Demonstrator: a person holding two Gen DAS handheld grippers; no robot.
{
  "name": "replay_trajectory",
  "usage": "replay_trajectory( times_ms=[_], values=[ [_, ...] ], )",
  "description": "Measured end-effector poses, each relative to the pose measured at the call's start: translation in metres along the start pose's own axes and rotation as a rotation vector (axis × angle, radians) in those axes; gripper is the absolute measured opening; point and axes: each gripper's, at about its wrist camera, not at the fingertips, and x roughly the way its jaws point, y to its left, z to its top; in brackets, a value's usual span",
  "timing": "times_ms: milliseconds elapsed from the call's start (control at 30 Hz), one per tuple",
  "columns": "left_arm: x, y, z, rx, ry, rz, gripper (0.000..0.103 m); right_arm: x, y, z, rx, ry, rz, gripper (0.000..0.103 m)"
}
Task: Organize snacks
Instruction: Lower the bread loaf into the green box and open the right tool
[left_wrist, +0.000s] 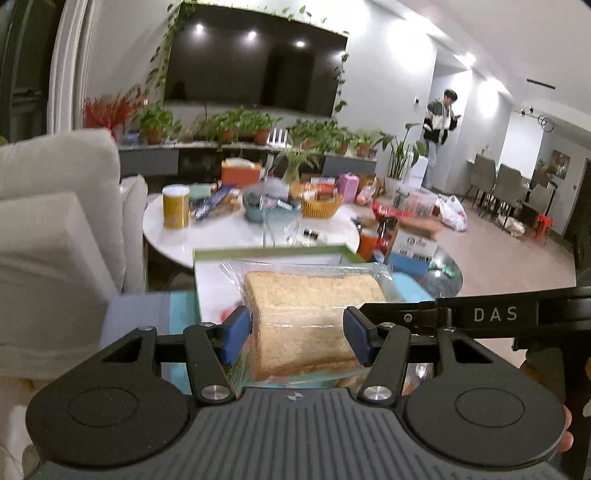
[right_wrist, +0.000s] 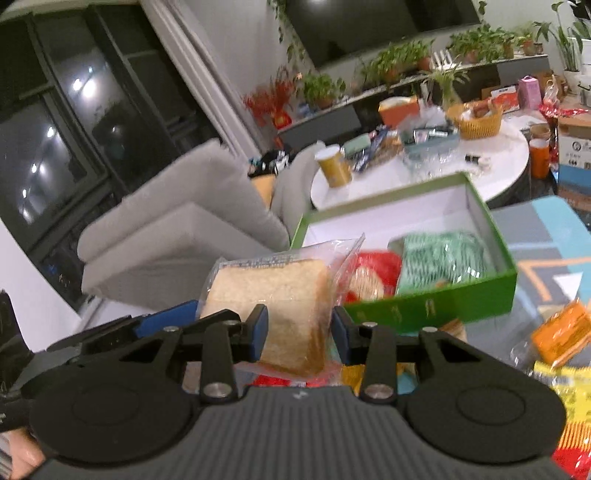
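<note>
Blue-padded fingers of the left gripper (left_wrist: 297, 334) and the right gripper (right_wrist: 299, 332) both clamp one clear-wrapped sliced bread sandwich (left_wrist: 310, 317), held aloft just before the open green cardboard box (right_wrist: 436, 306). It looks light, soft and crushable, its film slippery, so the edges suit gripping best. Beyond stands a cluttered round white table (left_wrist: 225, 236).

My left claw (left_wrist: 297, 334) points slightly downward, its blue pads (left_wrist: 236, 332) pressed against a wrapped bread slice (left_wrist: 306, 314). My right claw (right_wrist: 299, 334) (tilted down much the same) is clamped on that slice from the other side, fingers crossing beside the left's. A fingertip shows behind each body.
</note>
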Motion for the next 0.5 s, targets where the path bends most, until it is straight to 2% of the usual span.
replay_trajectory(
  times_ms=[267, 500],
  values=[
    [0.045, 0.004, 0.025, 0.009, -0.027, 0.001, 0.053, 0.024, -0.02, 0.032, 0.003, -0.045, 0.008, 0.027],
    [0.103, 0.024, 0.029, 0.021, 0.017, 0.015, 0.053, 0.072, -0.051, 0.048, 0.045, -0.019, 0.013, 0.027]
  ],
)
